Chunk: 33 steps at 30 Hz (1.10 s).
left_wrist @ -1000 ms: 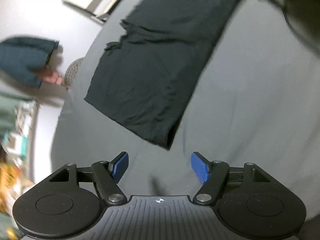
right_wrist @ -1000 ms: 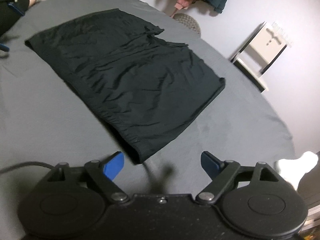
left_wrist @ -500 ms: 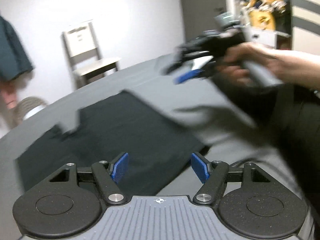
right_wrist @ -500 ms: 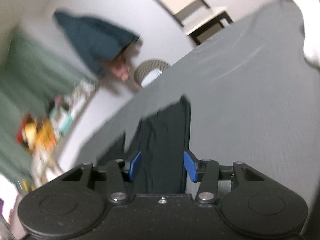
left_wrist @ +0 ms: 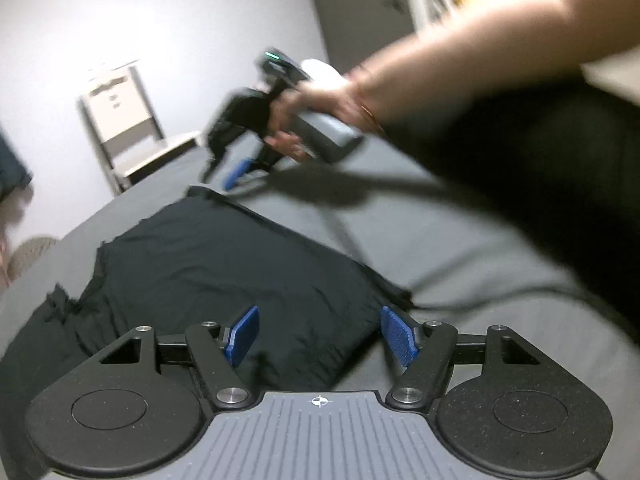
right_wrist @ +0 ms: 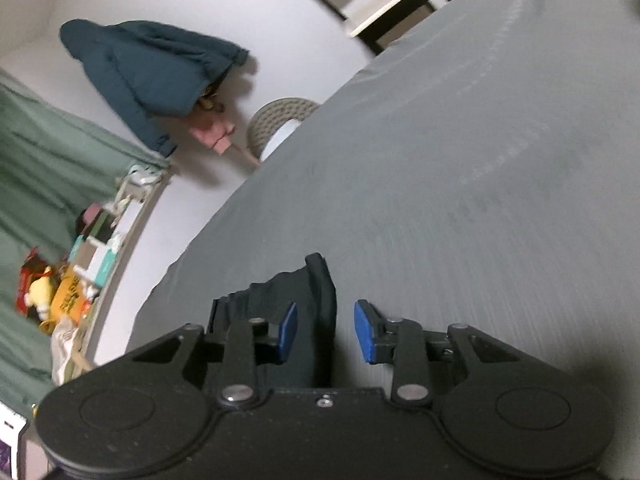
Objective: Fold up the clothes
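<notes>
A black garment (left_wrist: 224, 280) lies flat on the grey sheet (left_wrist: 460, 264), folded to a long rectangle. My left gripper (left_wrist: 319, 338) is open low over its near corner, nothing between the blue pads. Across the cloth, a hand holds the right gripper (left_wrist: 240, 168) above the far corner. In the right wrist view, the right gripper (right_wrist: 325, 332) is open with the garment's corner edge (right_wrist: 320, 292) lying between its blue pads; whether the pads touch the cloth I cannot tell.
A white chair (left_wrist: 124, 120) stands against the wall beyond the bed. A dark teal garment (right_wrist: 152, 76) hangs on the wall above a woven basket (right_wrist: 280, 120). A shelf of boxes and toys (right_wrist: 72, 272) sits at the left. A bare forearm (left_wrist: 460, 52) crosses overhead.
Both grippers swung from high over the cloth down to opposite corners. The right gripper narrowed and came closer to its corner, and the left settled lower over the near end.
</notes>
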Tool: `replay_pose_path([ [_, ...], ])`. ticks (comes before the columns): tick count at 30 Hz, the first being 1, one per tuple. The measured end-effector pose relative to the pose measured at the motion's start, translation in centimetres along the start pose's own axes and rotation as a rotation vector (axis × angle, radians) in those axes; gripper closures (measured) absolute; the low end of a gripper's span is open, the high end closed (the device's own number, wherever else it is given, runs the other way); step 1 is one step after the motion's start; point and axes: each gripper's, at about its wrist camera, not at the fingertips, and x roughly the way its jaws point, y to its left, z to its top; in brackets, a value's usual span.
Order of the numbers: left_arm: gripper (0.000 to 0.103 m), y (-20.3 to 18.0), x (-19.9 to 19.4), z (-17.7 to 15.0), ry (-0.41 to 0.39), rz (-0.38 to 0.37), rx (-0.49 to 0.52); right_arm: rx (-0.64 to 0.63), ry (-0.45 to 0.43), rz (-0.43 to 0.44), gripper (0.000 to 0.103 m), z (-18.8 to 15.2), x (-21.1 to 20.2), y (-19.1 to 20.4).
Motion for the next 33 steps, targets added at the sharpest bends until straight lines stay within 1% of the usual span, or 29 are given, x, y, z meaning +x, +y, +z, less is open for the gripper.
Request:
replay_pose_path([
  [1, 0.034, -0.7, 0.3, 0.1, 0.006, -0.007, 0.012, 0.004, 0.008, 0.014, 0.071, 0.1, 0.0, -0.2],
  [4, 0.034, -2.5, 1.2, 0.6, 0.024, 0.001, 0.056, 0.02, 0.023, 0.042, 0.073, 0.2, -0.4, -0.9],
  [6, 0.034, -3.1, 1.7, 1.4, 0.025, 0.038, 0.103, 0.045, 0.021, 0.059, 0.073, 0.1, -0.9, -1.4],
  [7, 0.035, -3.1, 1.7, 1.6, 0.028, 0.054, 0.12, 0.065, 0.018, 0.074, 0.072, 0.1, -1.2, -1.6],
  [8, 0.042, -3.2, 2.3, 1.9, 0.028, 0.075, 0.135, 0.081, 0.011, 0.092, 0.072, 0.3, -1.4, -1.8],
  [10, 0.043, -3.4, 2.3, 2.0, 0.039, 0.097, 0.171, 0.111, -0.004, 0.128, 0.072, 0.5, -1.9, -2.1],
  [12, 0.046, -3.7, 2.2, 2.0, 0.041, 0.107, 0.203, 0.119, -0.022, 0.141, 0.072, 0.9, -2.5, -2.4],
  [18, 0.046, -5.5, 1.9, 2.0, 0.036, 0.131, 0.341, 0.127, -0.006, 0.137, 0.071, 0.9, -3.3, -3.9],
  [21, 0.046, -5.1, 2.5, 2.3, 0.051, 0.148, 0.309, 0.131, 0.007, 0.128, 0.071, 0.8, -3.1, -4.2],
  [23, 0.064, -4.8, 2.9, 2.5, 0.061, 0.159, 0.289, 0.127, 0.009, 0.132, 0.071, 0.8, -3.0, -4.2],
  [25, 0.068, -4.8, 3.1, 2.6, 0.065, 0.161, 0.294, 0.129, 0.012, 0.141, 0.071, 0.7, -2.8, -4.1],
  [28, 0.068, -5.2, 3.0, 2.6, 0.057, 0.159, 0.291, 0.118, 0.024, 0.149, 0.071, 0.5, -2.6, -4.0],
  [31, 0.068, -6.8, 3.0, 2.4, 0.053, 0.189, 0.354, 0.109, 0.035, 0.147, 0.071, 0.4, -2.3, -3.8],
  [33, 0.068, -7.0, 3.2, 2.4, 0.054, 0.196, 0.344, 0.112, 0.041, 0.141, 0.071, 0.3, -2.1, -3.8],
])
